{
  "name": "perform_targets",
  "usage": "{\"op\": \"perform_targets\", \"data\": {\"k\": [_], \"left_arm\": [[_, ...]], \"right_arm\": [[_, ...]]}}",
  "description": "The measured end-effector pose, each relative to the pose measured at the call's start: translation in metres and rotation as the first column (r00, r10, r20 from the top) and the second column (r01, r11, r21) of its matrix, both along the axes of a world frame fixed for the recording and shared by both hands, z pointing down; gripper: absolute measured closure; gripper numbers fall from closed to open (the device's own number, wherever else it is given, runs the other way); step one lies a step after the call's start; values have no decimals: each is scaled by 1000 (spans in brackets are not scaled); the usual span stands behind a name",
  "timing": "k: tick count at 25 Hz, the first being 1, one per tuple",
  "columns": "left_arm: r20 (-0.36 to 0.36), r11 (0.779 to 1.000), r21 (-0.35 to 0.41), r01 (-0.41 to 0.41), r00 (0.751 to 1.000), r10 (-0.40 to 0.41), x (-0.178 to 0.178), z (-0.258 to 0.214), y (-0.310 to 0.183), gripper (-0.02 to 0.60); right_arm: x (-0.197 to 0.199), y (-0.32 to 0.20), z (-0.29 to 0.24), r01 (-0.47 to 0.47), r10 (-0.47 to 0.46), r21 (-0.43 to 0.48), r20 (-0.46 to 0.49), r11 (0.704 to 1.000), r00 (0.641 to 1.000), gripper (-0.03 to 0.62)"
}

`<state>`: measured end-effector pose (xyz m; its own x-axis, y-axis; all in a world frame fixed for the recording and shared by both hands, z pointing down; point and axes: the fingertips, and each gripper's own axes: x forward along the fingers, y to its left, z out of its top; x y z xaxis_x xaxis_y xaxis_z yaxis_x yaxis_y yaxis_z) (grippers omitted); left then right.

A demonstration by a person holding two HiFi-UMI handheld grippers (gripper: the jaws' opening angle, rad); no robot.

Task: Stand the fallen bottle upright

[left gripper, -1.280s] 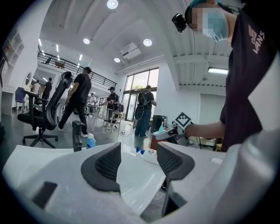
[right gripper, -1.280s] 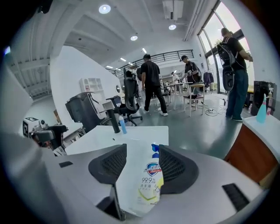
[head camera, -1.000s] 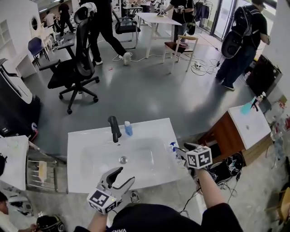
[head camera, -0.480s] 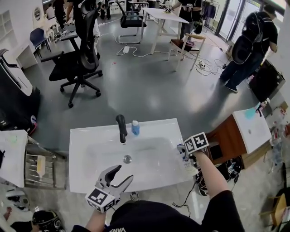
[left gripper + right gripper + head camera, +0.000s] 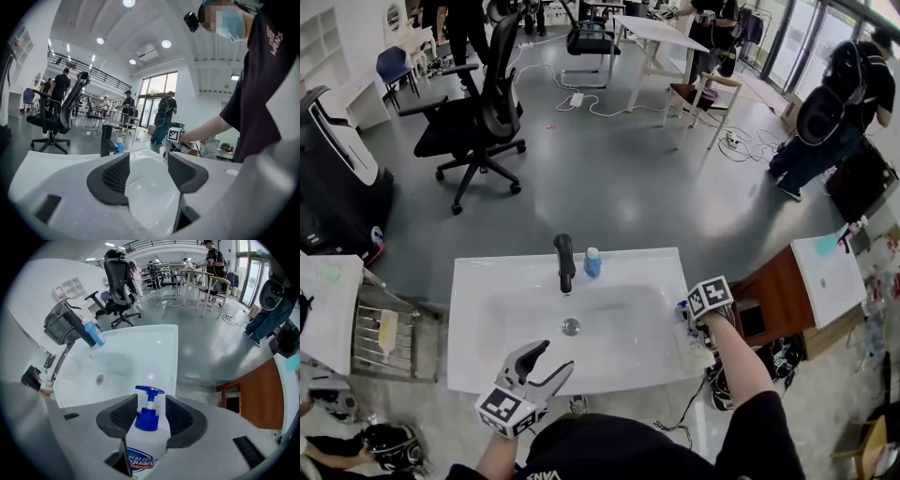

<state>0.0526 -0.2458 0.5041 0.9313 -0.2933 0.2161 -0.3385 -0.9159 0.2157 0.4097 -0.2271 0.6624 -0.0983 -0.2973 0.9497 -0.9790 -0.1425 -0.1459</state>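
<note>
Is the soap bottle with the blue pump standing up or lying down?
Lying down: the soap bottle rests flat on the sink rim, label up, pump pointing sideways.

We see a white sink (image 5: pixel 466 319) with its drain (image 5: pixel 571 326) in the middle of the basin. A black faucet (image 5: pixel 565 262) stands at the far rim, a small blue bottle (image 5: pixel 592 263) upright just beside it. Beyond, a black office chair (image 5: pixel 478 117) sits on the grey floor (image 5: pixel 609 178); a wooden cabinet (image 5: pixel 773 295) stands at right.
</note>
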Motion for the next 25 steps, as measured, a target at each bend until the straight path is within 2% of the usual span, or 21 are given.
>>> {"op": "perform_targets", "data": {"k": [3,6,10,16,20,25], "left_arm": [[-8,1000,13,5,1000,-5,0,0,4,331],[-17,1000,25,15,1000,-14,1,-1,8,331],[-16,999,20,43,999,-42,-2,-2,16,331],[-26,995,8,96,995,-96,-7,-3,29,331],[-37,994,17,105,994,-104,-4,-5,44,331],[-51,991,24,131,990,-130,-4,-10,60,331]], "right_arm": [[-1,1,1,35,-35,5,-9,999,999,408],[-3,-1,0,83,-83,5,-31,997,996,448],[-11,0,0,115,-114,19,-21,993,993,456],[-27,1,-18,133,-135,114,14,985,991,462],[-45,3,-43,184,-192,203,20,962,981,470],[-77,6,-71,271,-288,303,10,913,958,479]]}}
